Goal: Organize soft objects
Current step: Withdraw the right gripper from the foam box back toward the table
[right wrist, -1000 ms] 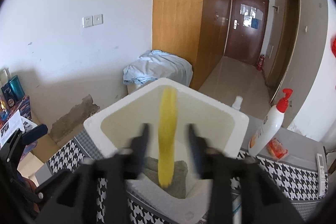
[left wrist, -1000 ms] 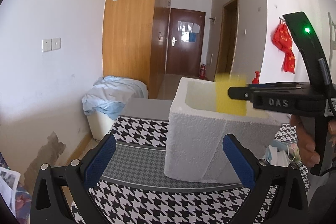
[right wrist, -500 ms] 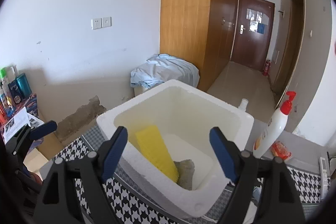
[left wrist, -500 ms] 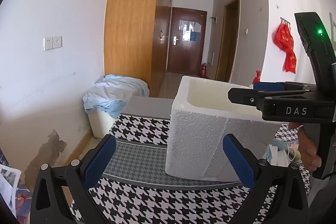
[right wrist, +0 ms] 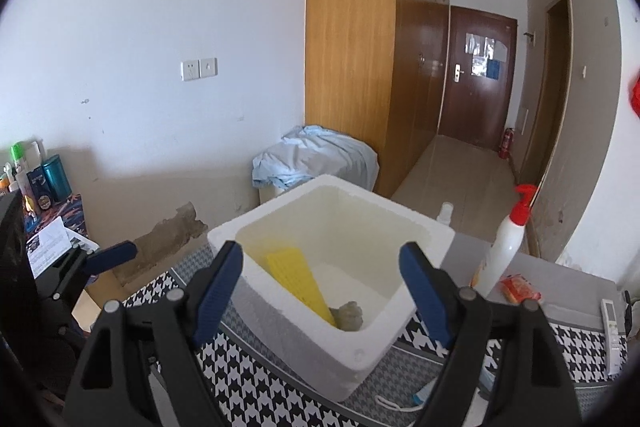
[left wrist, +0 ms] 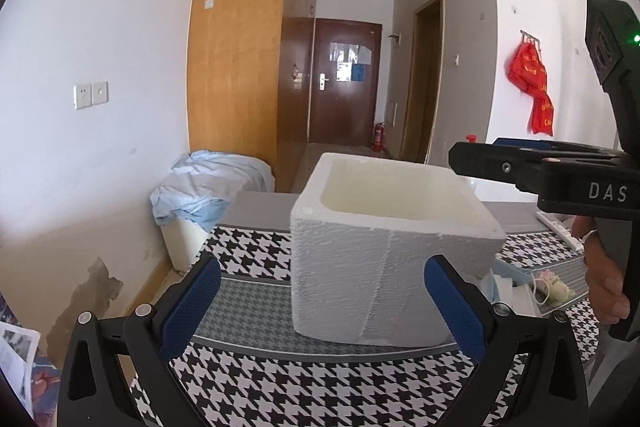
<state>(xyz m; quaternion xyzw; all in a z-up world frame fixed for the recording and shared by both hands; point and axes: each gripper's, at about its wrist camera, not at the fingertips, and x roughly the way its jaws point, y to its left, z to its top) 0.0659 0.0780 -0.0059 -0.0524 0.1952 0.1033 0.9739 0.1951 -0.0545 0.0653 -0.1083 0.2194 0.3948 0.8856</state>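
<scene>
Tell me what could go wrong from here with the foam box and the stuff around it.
The right gripper hangs open just above the foam box; dropping lower could knock its rim. The yellow sponge leans against the inner wall rather than lying flat, so it may block the next item. The pump bottle stands close beside the box, and a sideways swing toward the small plush toy could tip it.
</scene>
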